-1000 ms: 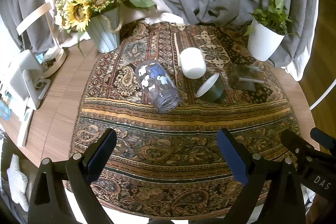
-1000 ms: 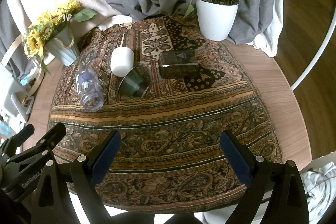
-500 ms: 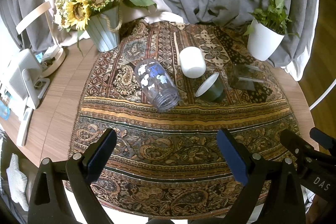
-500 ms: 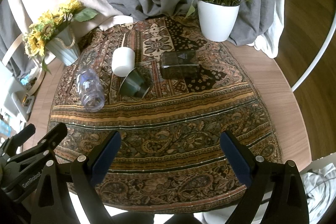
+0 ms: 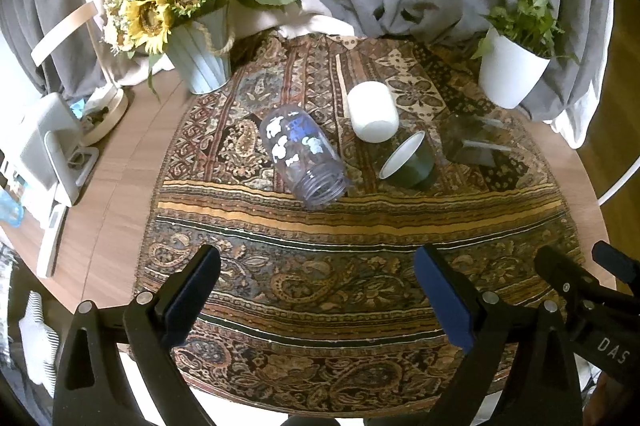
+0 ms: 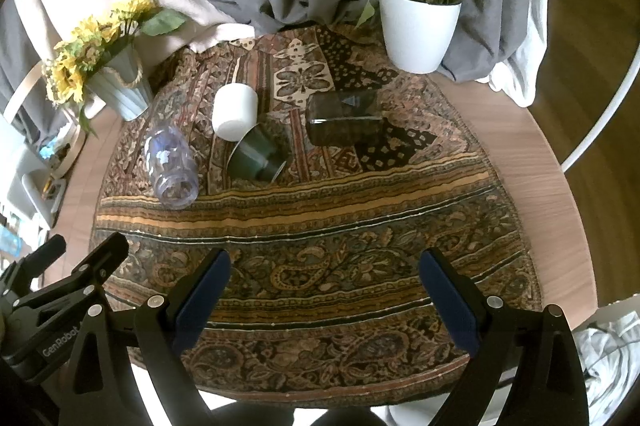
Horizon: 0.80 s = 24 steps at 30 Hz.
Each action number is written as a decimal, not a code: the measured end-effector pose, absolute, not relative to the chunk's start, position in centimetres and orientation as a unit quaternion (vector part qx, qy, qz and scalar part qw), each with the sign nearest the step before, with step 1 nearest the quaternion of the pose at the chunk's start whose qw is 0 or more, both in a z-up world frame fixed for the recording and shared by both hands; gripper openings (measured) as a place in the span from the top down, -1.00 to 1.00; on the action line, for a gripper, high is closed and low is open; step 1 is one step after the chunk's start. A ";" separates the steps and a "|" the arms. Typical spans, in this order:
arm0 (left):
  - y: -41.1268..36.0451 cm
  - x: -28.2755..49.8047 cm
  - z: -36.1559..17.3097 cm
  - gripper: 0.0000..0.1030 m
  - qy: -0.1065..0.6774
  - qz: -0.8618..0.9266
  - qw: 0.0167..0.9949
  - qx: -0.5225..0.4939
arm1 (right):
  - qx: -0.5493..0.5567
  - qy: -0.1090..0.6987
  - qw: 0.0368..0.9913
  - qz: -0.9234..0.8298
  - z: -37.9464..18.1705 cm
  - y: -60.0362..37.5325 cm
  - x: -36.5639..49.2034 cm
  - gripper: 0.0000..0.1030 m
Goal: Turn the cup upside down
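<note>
Several cups lie on their sides on the patterned cloth (image 5: pixel 360 226): a clear glass with blue and white print (image 5: pixel 302 156) (image 6: pixel 172 166), a white cup (image 5: pixel 373 111) (image 6: pixel 234 111), a dark green cup with a white inside (image 5: pixel 408 162) (image 6: pixel 256 156), and a dark smoky square glass (image 5: pixel 474 142) (image 6: pixel 344 118). My left gripper (image 5: pixel 316 298) is open and empty, above the cloth's near part, well short of the cups. My right gripper (image 6: pixel 324 300) is open and empty, also near the front edge. Each gripper shows at the edge of the other's view.
A pale vase of sunflowers (image 5: pixel 200 54) stands at the back left. A white pot with a green plant (image 6: pixel 418 26) stands at the back right. White devices (image 5: pixel 52 154) sit on the round wooden table's left side. Grey curtains hang behind.
Both views have shifted very slightly; the cups lie where they were and both grippers stay open.
</note>
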<state>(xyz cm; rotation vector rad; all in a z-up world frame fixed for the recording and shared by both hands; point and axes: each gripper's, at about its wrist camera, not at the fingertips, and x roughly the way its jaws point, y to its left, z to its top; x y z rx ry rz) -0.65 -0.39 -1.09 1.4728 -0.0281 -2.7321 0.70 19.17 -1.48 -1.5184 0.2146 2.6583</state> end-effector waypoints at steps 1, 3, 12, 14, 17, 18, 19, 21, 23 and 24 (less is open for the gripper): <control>-0.4 -0.7 -1.2 -0.94 -0.008 -0.879 0.019 0.476 | -0.497 0.071 0.033 0.864 -1.6 19.2 0.4 -0.86; -0.3 -1.0 -1.3 -0.94 -0.007 -0.878 0.022 0.479 | -0.502 0.071 0.029 0.862 -2.0 19.3 0.1 -0.86; -0.3 -2.1 -2.3 -0.95 -0.005 -0.871 0.042 0.489 | -0.524 0.060 -0.007 0.850 -3.7 19.0 -2.5 -0.86; -0.4 -2.4 -2.7 -0.95 -0.001 -0.869 0.049 0.492 | -0.531 0.053 -0.017 0.846 -4.3 18.9 -3.5 -0.86; -0.7 -2.8 -3.4 -0.95 0.010 -0.864 0.063 0.499 | -0.536 0.042 -0.033 0.842 -4.9 18.6 -4.8 -0.84; -0.9 -2.9 -3.7 -0.95 0.015 -0.863 0.068 0.501 | -0.539 0.036 -0.038 0.841 -5.1 18.4 -5.3 -0.84; -1.0 -3.1 -3.9 -0.95 0.018 -0.861 0.073 0.502 | -0.542 0.030 -0.045 0.839 -5.4 18.2 -5.9 -0.83; -1.3 -3.4 -4.5 -0.95 0.027 -0.857 0.084 0.507 | -0.547 0.021 -0.058 0.835 -5.9 17.9 -6.7 -0.82; -1.6 -3.7 -5.0 -0.95 0.037 -0.853 0.093 0.512 | -0.552 0.011 -0.070 0.831 -6.4 17.4 -7.7 -0.82; -1.7 -3.9 -5.4 -0.95 0.044 -0.850 0.100 0.516 | -0.556 0.005 -0.076 0.828 -6.7 17.2 -8.1 -0.82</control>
